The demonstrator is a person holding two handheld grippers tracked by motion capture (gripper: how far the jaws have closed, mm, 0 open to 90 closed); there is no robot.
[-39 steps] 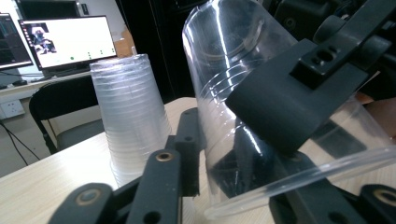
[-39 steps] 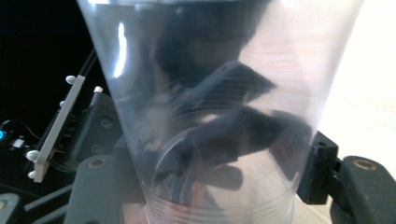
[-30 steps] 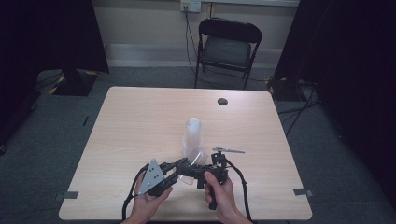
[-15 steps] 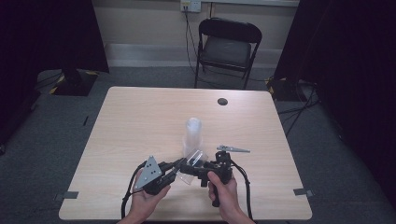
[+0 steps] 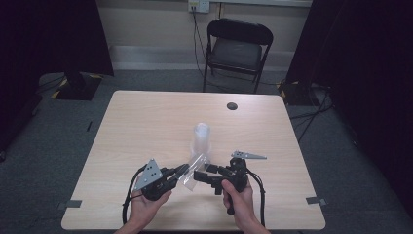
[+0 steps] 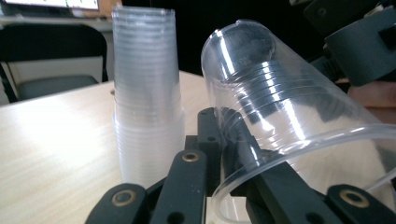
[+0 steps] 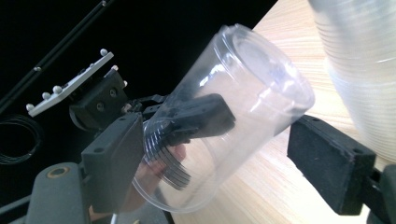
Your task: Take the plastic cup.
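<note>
Holding a clear plastic cup (image 5: 193, 171) by its wall near the rim, the left gripper (image 5: 176, 174) sits near the front edge of the light wooden desk (image 5: 146, 122), one jaw inside the mouth and one outside, clenched on the wall. In the left gripper view the single cup (image 6: 280, 121) lies tilted, base pointing away, raised off the desk top. Just behind it a tall stack of clear plastic cups (image 5: 200, 141) stands mouth-down around the desk's middle. The right gripper (image 5: 204, 176) faces the left one; in the right gripper view its black jaws stand spread on either side of the cup (image 7: 224, 126), released, one near the base and one beside the wall. A small dark round disc (image 5: 232, 106) lies by the far edge.
</note>
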